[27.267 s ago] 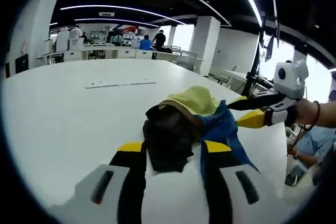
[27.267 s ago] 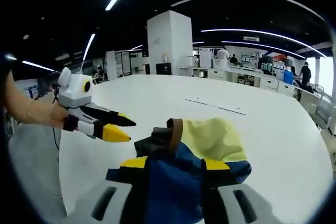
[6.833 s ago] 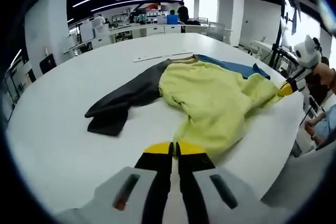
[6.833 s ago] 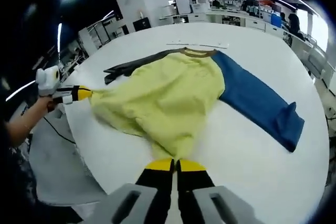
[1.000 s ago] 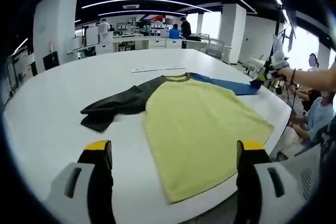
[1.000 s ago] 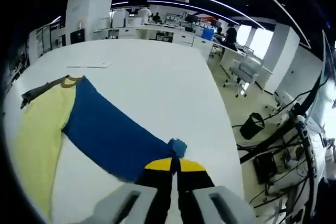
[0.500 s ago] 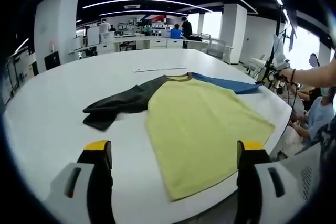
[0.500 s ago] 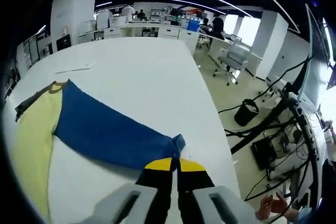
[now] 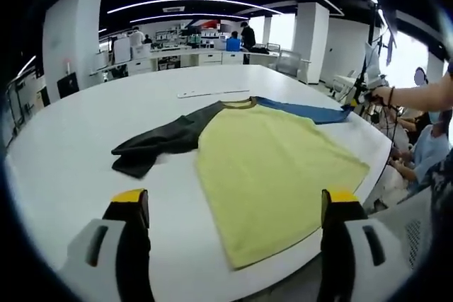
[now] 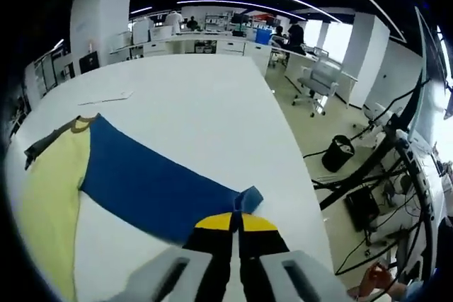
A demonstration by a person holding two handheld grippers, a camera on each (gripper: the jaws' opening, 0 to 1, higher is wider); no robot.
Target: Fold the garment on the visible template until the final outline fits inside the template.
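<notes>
Blue sleeve point(image 10: 152, 185) dragged outward by clenched right gripper point(image 10: 237, 222), left gripper point(image 9: 233, 199) released

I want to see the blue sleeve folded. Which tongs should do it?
Probably the right tongs: they are shut on the cuff of the blue sleeve already. The left tongs hang open above the table, near the yellow body hem.

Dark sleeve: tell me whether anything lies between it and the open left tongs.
Nothing visible does. Bare white table separates the left tongs from the dark sleeve, whose end lies bunched.
</notes>
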